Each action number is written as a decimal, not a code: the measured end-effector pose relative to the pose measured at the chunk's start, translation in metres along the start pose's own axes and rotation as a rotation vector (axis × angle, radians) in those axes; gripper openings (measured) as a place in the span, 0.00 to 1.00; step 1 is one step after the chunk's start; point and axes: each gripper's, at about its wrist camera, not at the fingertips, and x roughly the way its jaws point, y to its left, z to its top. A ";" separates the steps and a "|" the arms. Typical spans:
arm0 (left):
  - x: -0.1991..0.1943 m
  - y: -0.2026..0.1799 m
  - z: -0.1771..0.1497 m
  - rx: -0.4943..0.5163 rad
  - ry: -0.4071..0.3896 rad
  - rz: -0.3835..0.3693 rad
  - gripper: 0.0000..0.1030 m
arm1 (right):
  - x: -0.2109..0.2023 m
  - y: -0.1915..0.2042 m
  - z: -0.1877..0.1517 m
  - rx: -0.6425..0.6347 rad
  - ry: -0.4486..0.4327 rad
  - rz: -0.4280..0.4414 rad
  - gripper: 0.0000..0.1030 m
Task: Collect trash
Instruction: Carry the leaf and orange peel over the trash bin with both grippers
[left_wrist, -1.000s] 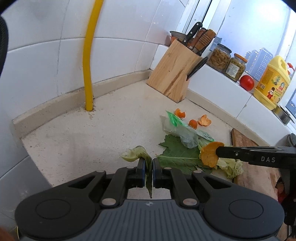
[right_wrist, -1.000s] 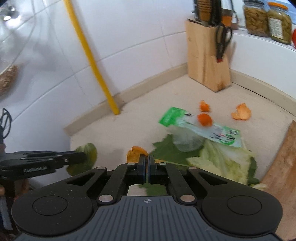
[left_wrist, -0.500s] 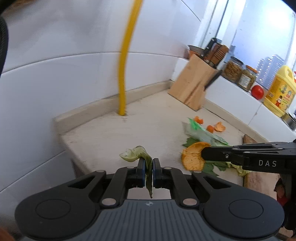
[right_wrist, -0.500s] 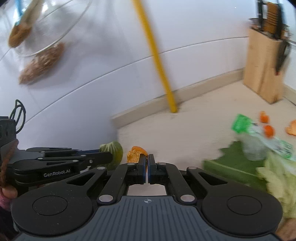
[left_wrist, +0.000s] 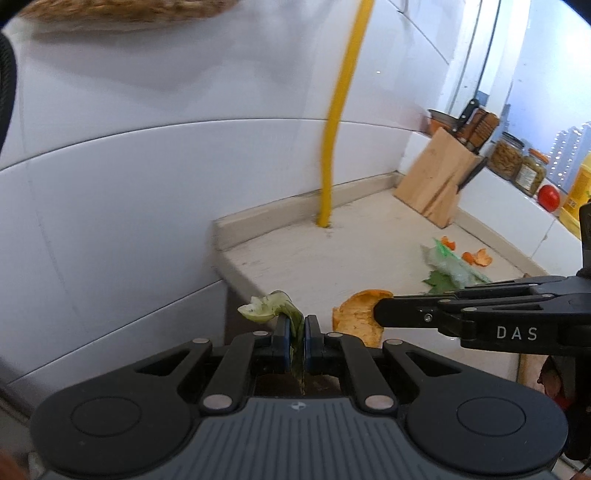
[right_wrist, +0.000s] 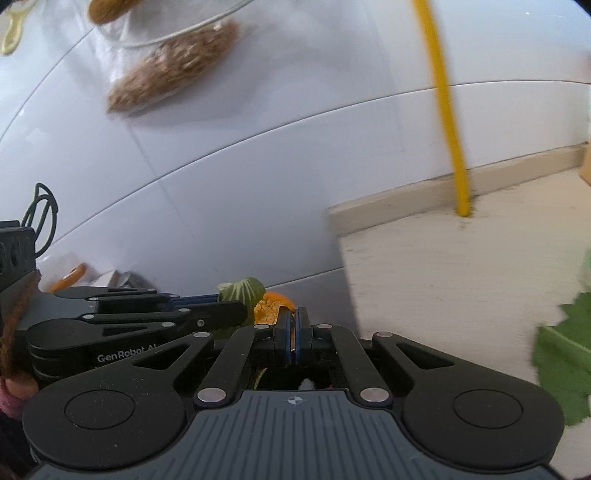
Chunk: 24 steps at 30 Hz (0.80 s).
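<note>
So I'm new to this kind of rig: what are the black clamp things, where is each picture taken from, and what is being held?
They are hand-held two-finger grippers, one in each of a person's hands, no robot arm. Each carries a fisheye camera looking forward along its fingers, so each picture shows its own gripper at the bottom and the other one from the side.

In the left wrist view, the left gripper is shut on a limp green leaf scrap. The right gripper is shut on an orange peel.

Both are at the end of a kitchen counter. Further back lie more orange peel bits, a plastic wrapper and a green leaf. A knife block and a yellow pipe stand by the wall.
</note>
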 end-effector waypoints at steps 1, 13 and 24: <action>-0.002 0.004 -0.001 -0.004 0.000 0.006 0.07 | 0.004 0.004 0.000 -0.005 0.005 0.006 0.04; -0.003 0.047 -0.016 -0.036 0.036 0.053 0.07 | 0.048 0.038 -0.001 -0.029 0.086 0.034 0.04; 0.010 0.071 -0.024 -0.036 0.086 0.057 0.08 | 0.076 0.045 -0.003 0.000 0.129 -0.008 0.11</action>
